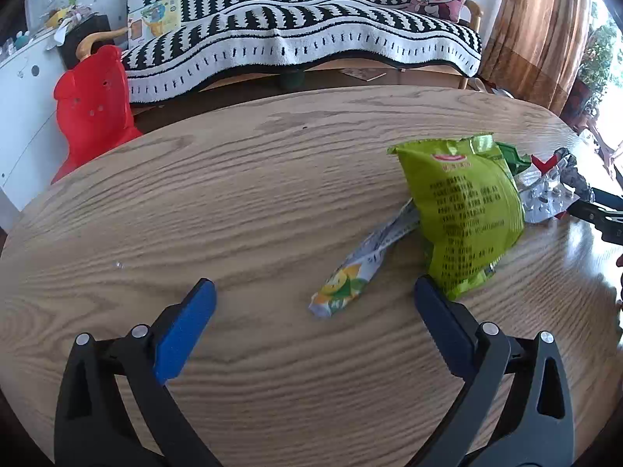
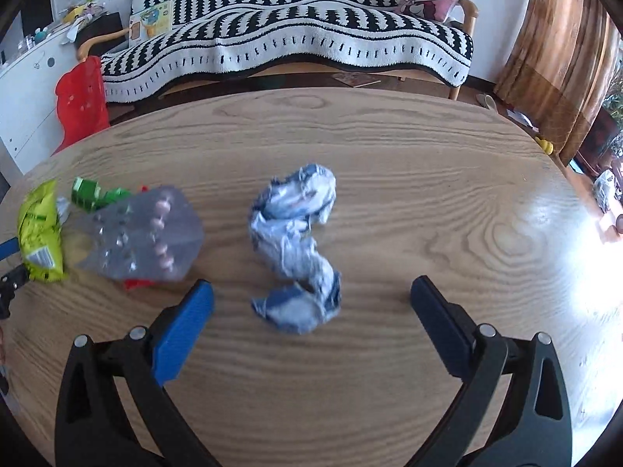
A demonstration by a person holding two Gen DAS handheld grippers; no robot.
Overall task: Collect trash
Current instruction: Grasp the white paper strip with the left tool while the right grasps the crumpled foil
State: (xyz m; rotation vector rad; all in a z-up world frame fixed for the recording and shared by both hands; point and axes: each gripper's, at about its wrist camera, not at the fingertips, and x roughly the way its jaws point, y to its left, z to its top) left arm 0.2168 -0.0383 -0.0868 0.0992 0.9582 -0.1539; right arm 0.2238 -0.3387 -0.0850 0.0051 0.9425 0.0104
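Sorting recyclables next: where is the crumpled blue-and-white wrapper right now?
In the right wrist view, the crumpled blue-and-white wrapper lies mid-table, ahead between the open right tool's fingers, right of the silver blister pack.

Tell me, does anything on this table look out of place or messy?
Yes. Litter lies loose on the wooden table: a puffy green snack bag lying over a twisted wrapper, a silver blister pack on other scraps, and a crumpled blue-and-white wrapper alone mid-table. Nothing looks spilled or broken.
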